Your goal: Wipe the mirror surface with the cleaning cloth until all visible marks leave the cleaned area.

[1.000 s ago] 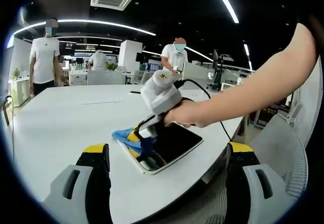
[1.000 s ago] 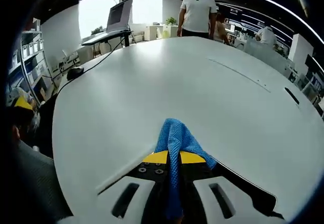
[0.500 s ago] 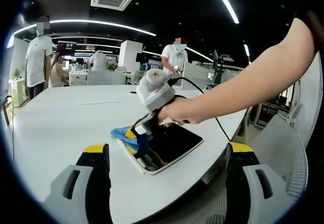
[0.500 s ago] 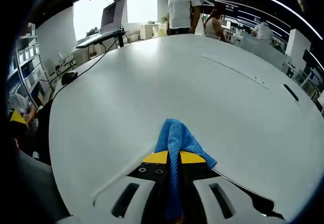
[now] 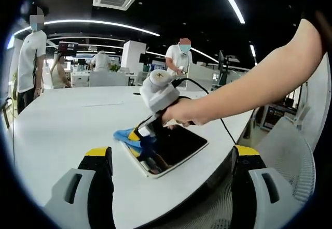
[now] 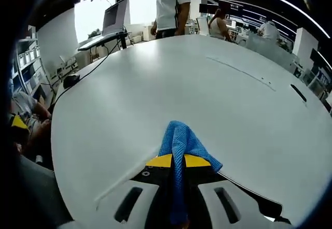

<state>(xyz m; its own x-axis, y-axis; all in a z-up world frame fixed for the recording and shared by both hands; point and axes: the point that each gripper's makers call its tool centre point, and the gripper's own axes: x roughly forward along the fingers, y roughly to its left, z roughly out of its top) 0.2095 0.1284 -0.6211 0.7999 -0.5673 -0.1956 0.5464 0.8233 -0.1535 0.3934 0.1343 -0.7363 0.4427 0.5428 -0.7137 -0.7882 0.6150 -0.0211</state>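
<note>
1. The mirror (image 5: 168,148) lies flat near the edge of the white table (image 5: 57,130), its dark glass reflecting the ceiling, with its near corner toward the left claw's camera.
2. The blue cloth (image 5: 130,137) sits bunched at the mirror's far-left edge, pinched in the right claw (image 5: 141,134), which a hand (image 5: 184,114) presses down onto the glass.
3. Over the last second the right claw has slid only slightly along that same edge and back, so the wipe looks to be working one strip; most of the glass has yet to be passed over.
4. In the right gripper view the cloth (image 6: 182,151) pokes out between the yellow-tipped jaws, clamped tight, with bare table beyond.
5. The left claw (image 5: 171,159) hangs wide apart and holding nothing, well back from the mirror, which lies between its two jaws in view.
6. People (image 5: 179,58) stand at the far side of the room.
</note>
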